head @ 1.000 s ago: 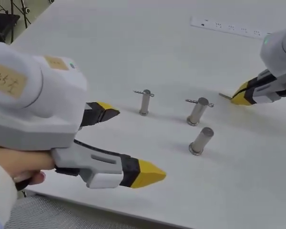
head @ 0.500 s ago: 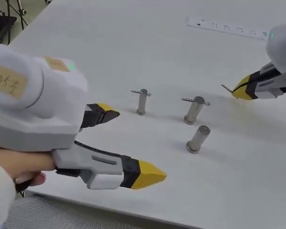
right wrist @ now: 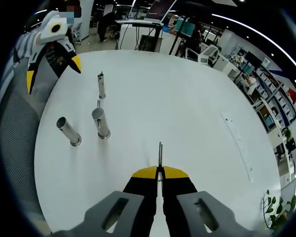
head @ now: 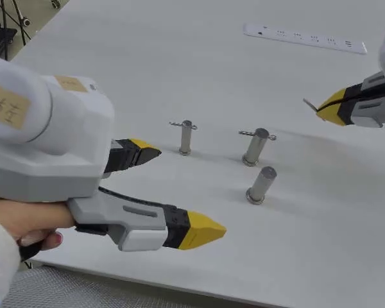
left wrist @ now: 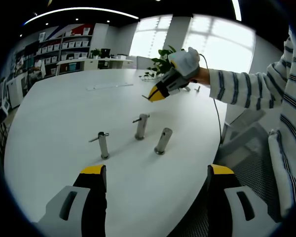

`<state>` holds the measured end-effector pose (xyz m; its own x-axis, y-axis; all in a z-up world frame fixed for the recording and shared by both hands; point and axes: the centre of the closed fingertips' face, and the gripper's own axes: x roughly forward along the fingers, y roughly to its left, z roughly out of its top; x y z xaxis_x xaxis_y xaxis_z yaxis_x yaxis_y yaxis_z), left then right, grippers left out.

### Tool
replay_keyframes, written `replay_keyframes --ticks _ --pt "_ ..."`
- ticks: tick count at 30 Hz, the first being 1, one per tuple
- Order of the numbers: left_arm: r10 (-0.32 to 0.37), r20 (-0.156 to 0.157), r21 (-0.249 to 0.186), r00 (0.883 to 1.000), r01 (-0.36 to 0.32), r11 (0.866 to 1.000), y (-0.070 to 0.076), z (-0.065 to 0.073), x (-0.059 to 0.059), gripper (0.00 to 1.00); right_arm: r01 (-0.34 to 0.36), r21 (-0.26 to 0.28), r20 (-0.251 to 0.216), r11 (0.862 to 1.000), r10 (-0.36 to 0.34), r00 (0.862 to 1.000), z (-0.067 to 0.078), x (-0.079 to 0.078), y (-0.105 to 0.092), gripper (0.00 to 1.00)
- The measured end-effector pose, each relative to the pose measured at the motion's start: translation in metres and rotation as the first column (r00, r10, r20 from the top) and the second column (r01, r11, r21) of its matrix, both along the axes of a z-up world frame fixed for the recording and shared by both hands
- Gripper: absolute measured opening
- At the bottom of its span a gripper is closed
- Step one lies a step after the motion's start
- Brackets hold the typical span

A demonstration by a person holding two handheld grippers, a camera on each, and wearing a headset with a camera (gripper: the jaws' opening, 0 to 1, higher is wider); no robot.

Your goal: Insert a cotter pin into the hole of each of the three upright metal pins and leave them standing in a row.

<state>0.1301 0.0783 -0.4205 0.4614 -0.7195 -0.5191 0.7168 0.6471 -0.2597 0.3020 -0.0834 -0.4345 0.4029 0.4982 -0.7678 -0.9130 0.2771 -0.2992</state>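
Three upright metal pins stand on the white table. The left pin (head: pixel 185 138) and the middle pin (head: pixel 255 146) each carry a cotter pin through the top hole. The front pin (head: pixel 262 184) has a bare top. My right gripper (head: pixel 327 108) hovers above the table to the right of them, shut on a thin cotter pin (head: pixel 310 104) that sticks out past its tips (right wrist: pixel 160 155). My left gripper (head: pixel 179 192) is held wide open at the near left, with nothing between its jaws and the pins ahead of it (left wrist: pixel 141 126).
A white power strip (head: pixel 305 37) lies at the far side of the table. The table edge runs close below the left gripper, with a grey mesh chair beyond it. A striped sleeve (left wrist: pixel 246 86) reaches in behind the right gripper.
The right gripper, still shut on the cotter pin, has risen and drifted a little to the right, away from the pins. The left gripper has stayed put.
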Motion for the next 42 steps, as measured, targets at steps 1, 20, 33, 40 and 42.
replay_keyframes --ticks 1,20,33,40,42 --pt "0.002 -0.001 -0.004 1.0 -0.002 1.0 0.0 0.001 0.001 0.82 -0.002 0.009 0.008 1.0 0.002 1.0 0.004 -0.003 0.001 0.0" --pt "0.01 -0.006 -0.069 1.0 -0.011 0.998 -0.015 0.013 0.016 0.76 -0.066 0.084 0.102 0.994 0.057 0.993 0.041 -0.049 0.026 0.0" --pt "-0.008 0.001 -0.139 1.0 0.008 0.99 -0.039 0.031 0.033 0.66 -0.14 0.106 0.164 0.984 0.122 0.979 0.055 -0.083 0.051 0.0" --pt "-0.021 -0.041 -0.191 0.999 0.013 0.982 -0.052 0.037 0.036 0.55 -0.192 0.105 0.181 0.976 0.172 0.968 0.051 -0.099 0.067 0.0" --pt "-0.022 -0.056 -0.211 0.998 0.009 0.977 -0.053 0.038 0.038 0.52 -0.2 0.105 0.175 0.974 0.18 0.968 0.049 -0.106 0.072 0.0"
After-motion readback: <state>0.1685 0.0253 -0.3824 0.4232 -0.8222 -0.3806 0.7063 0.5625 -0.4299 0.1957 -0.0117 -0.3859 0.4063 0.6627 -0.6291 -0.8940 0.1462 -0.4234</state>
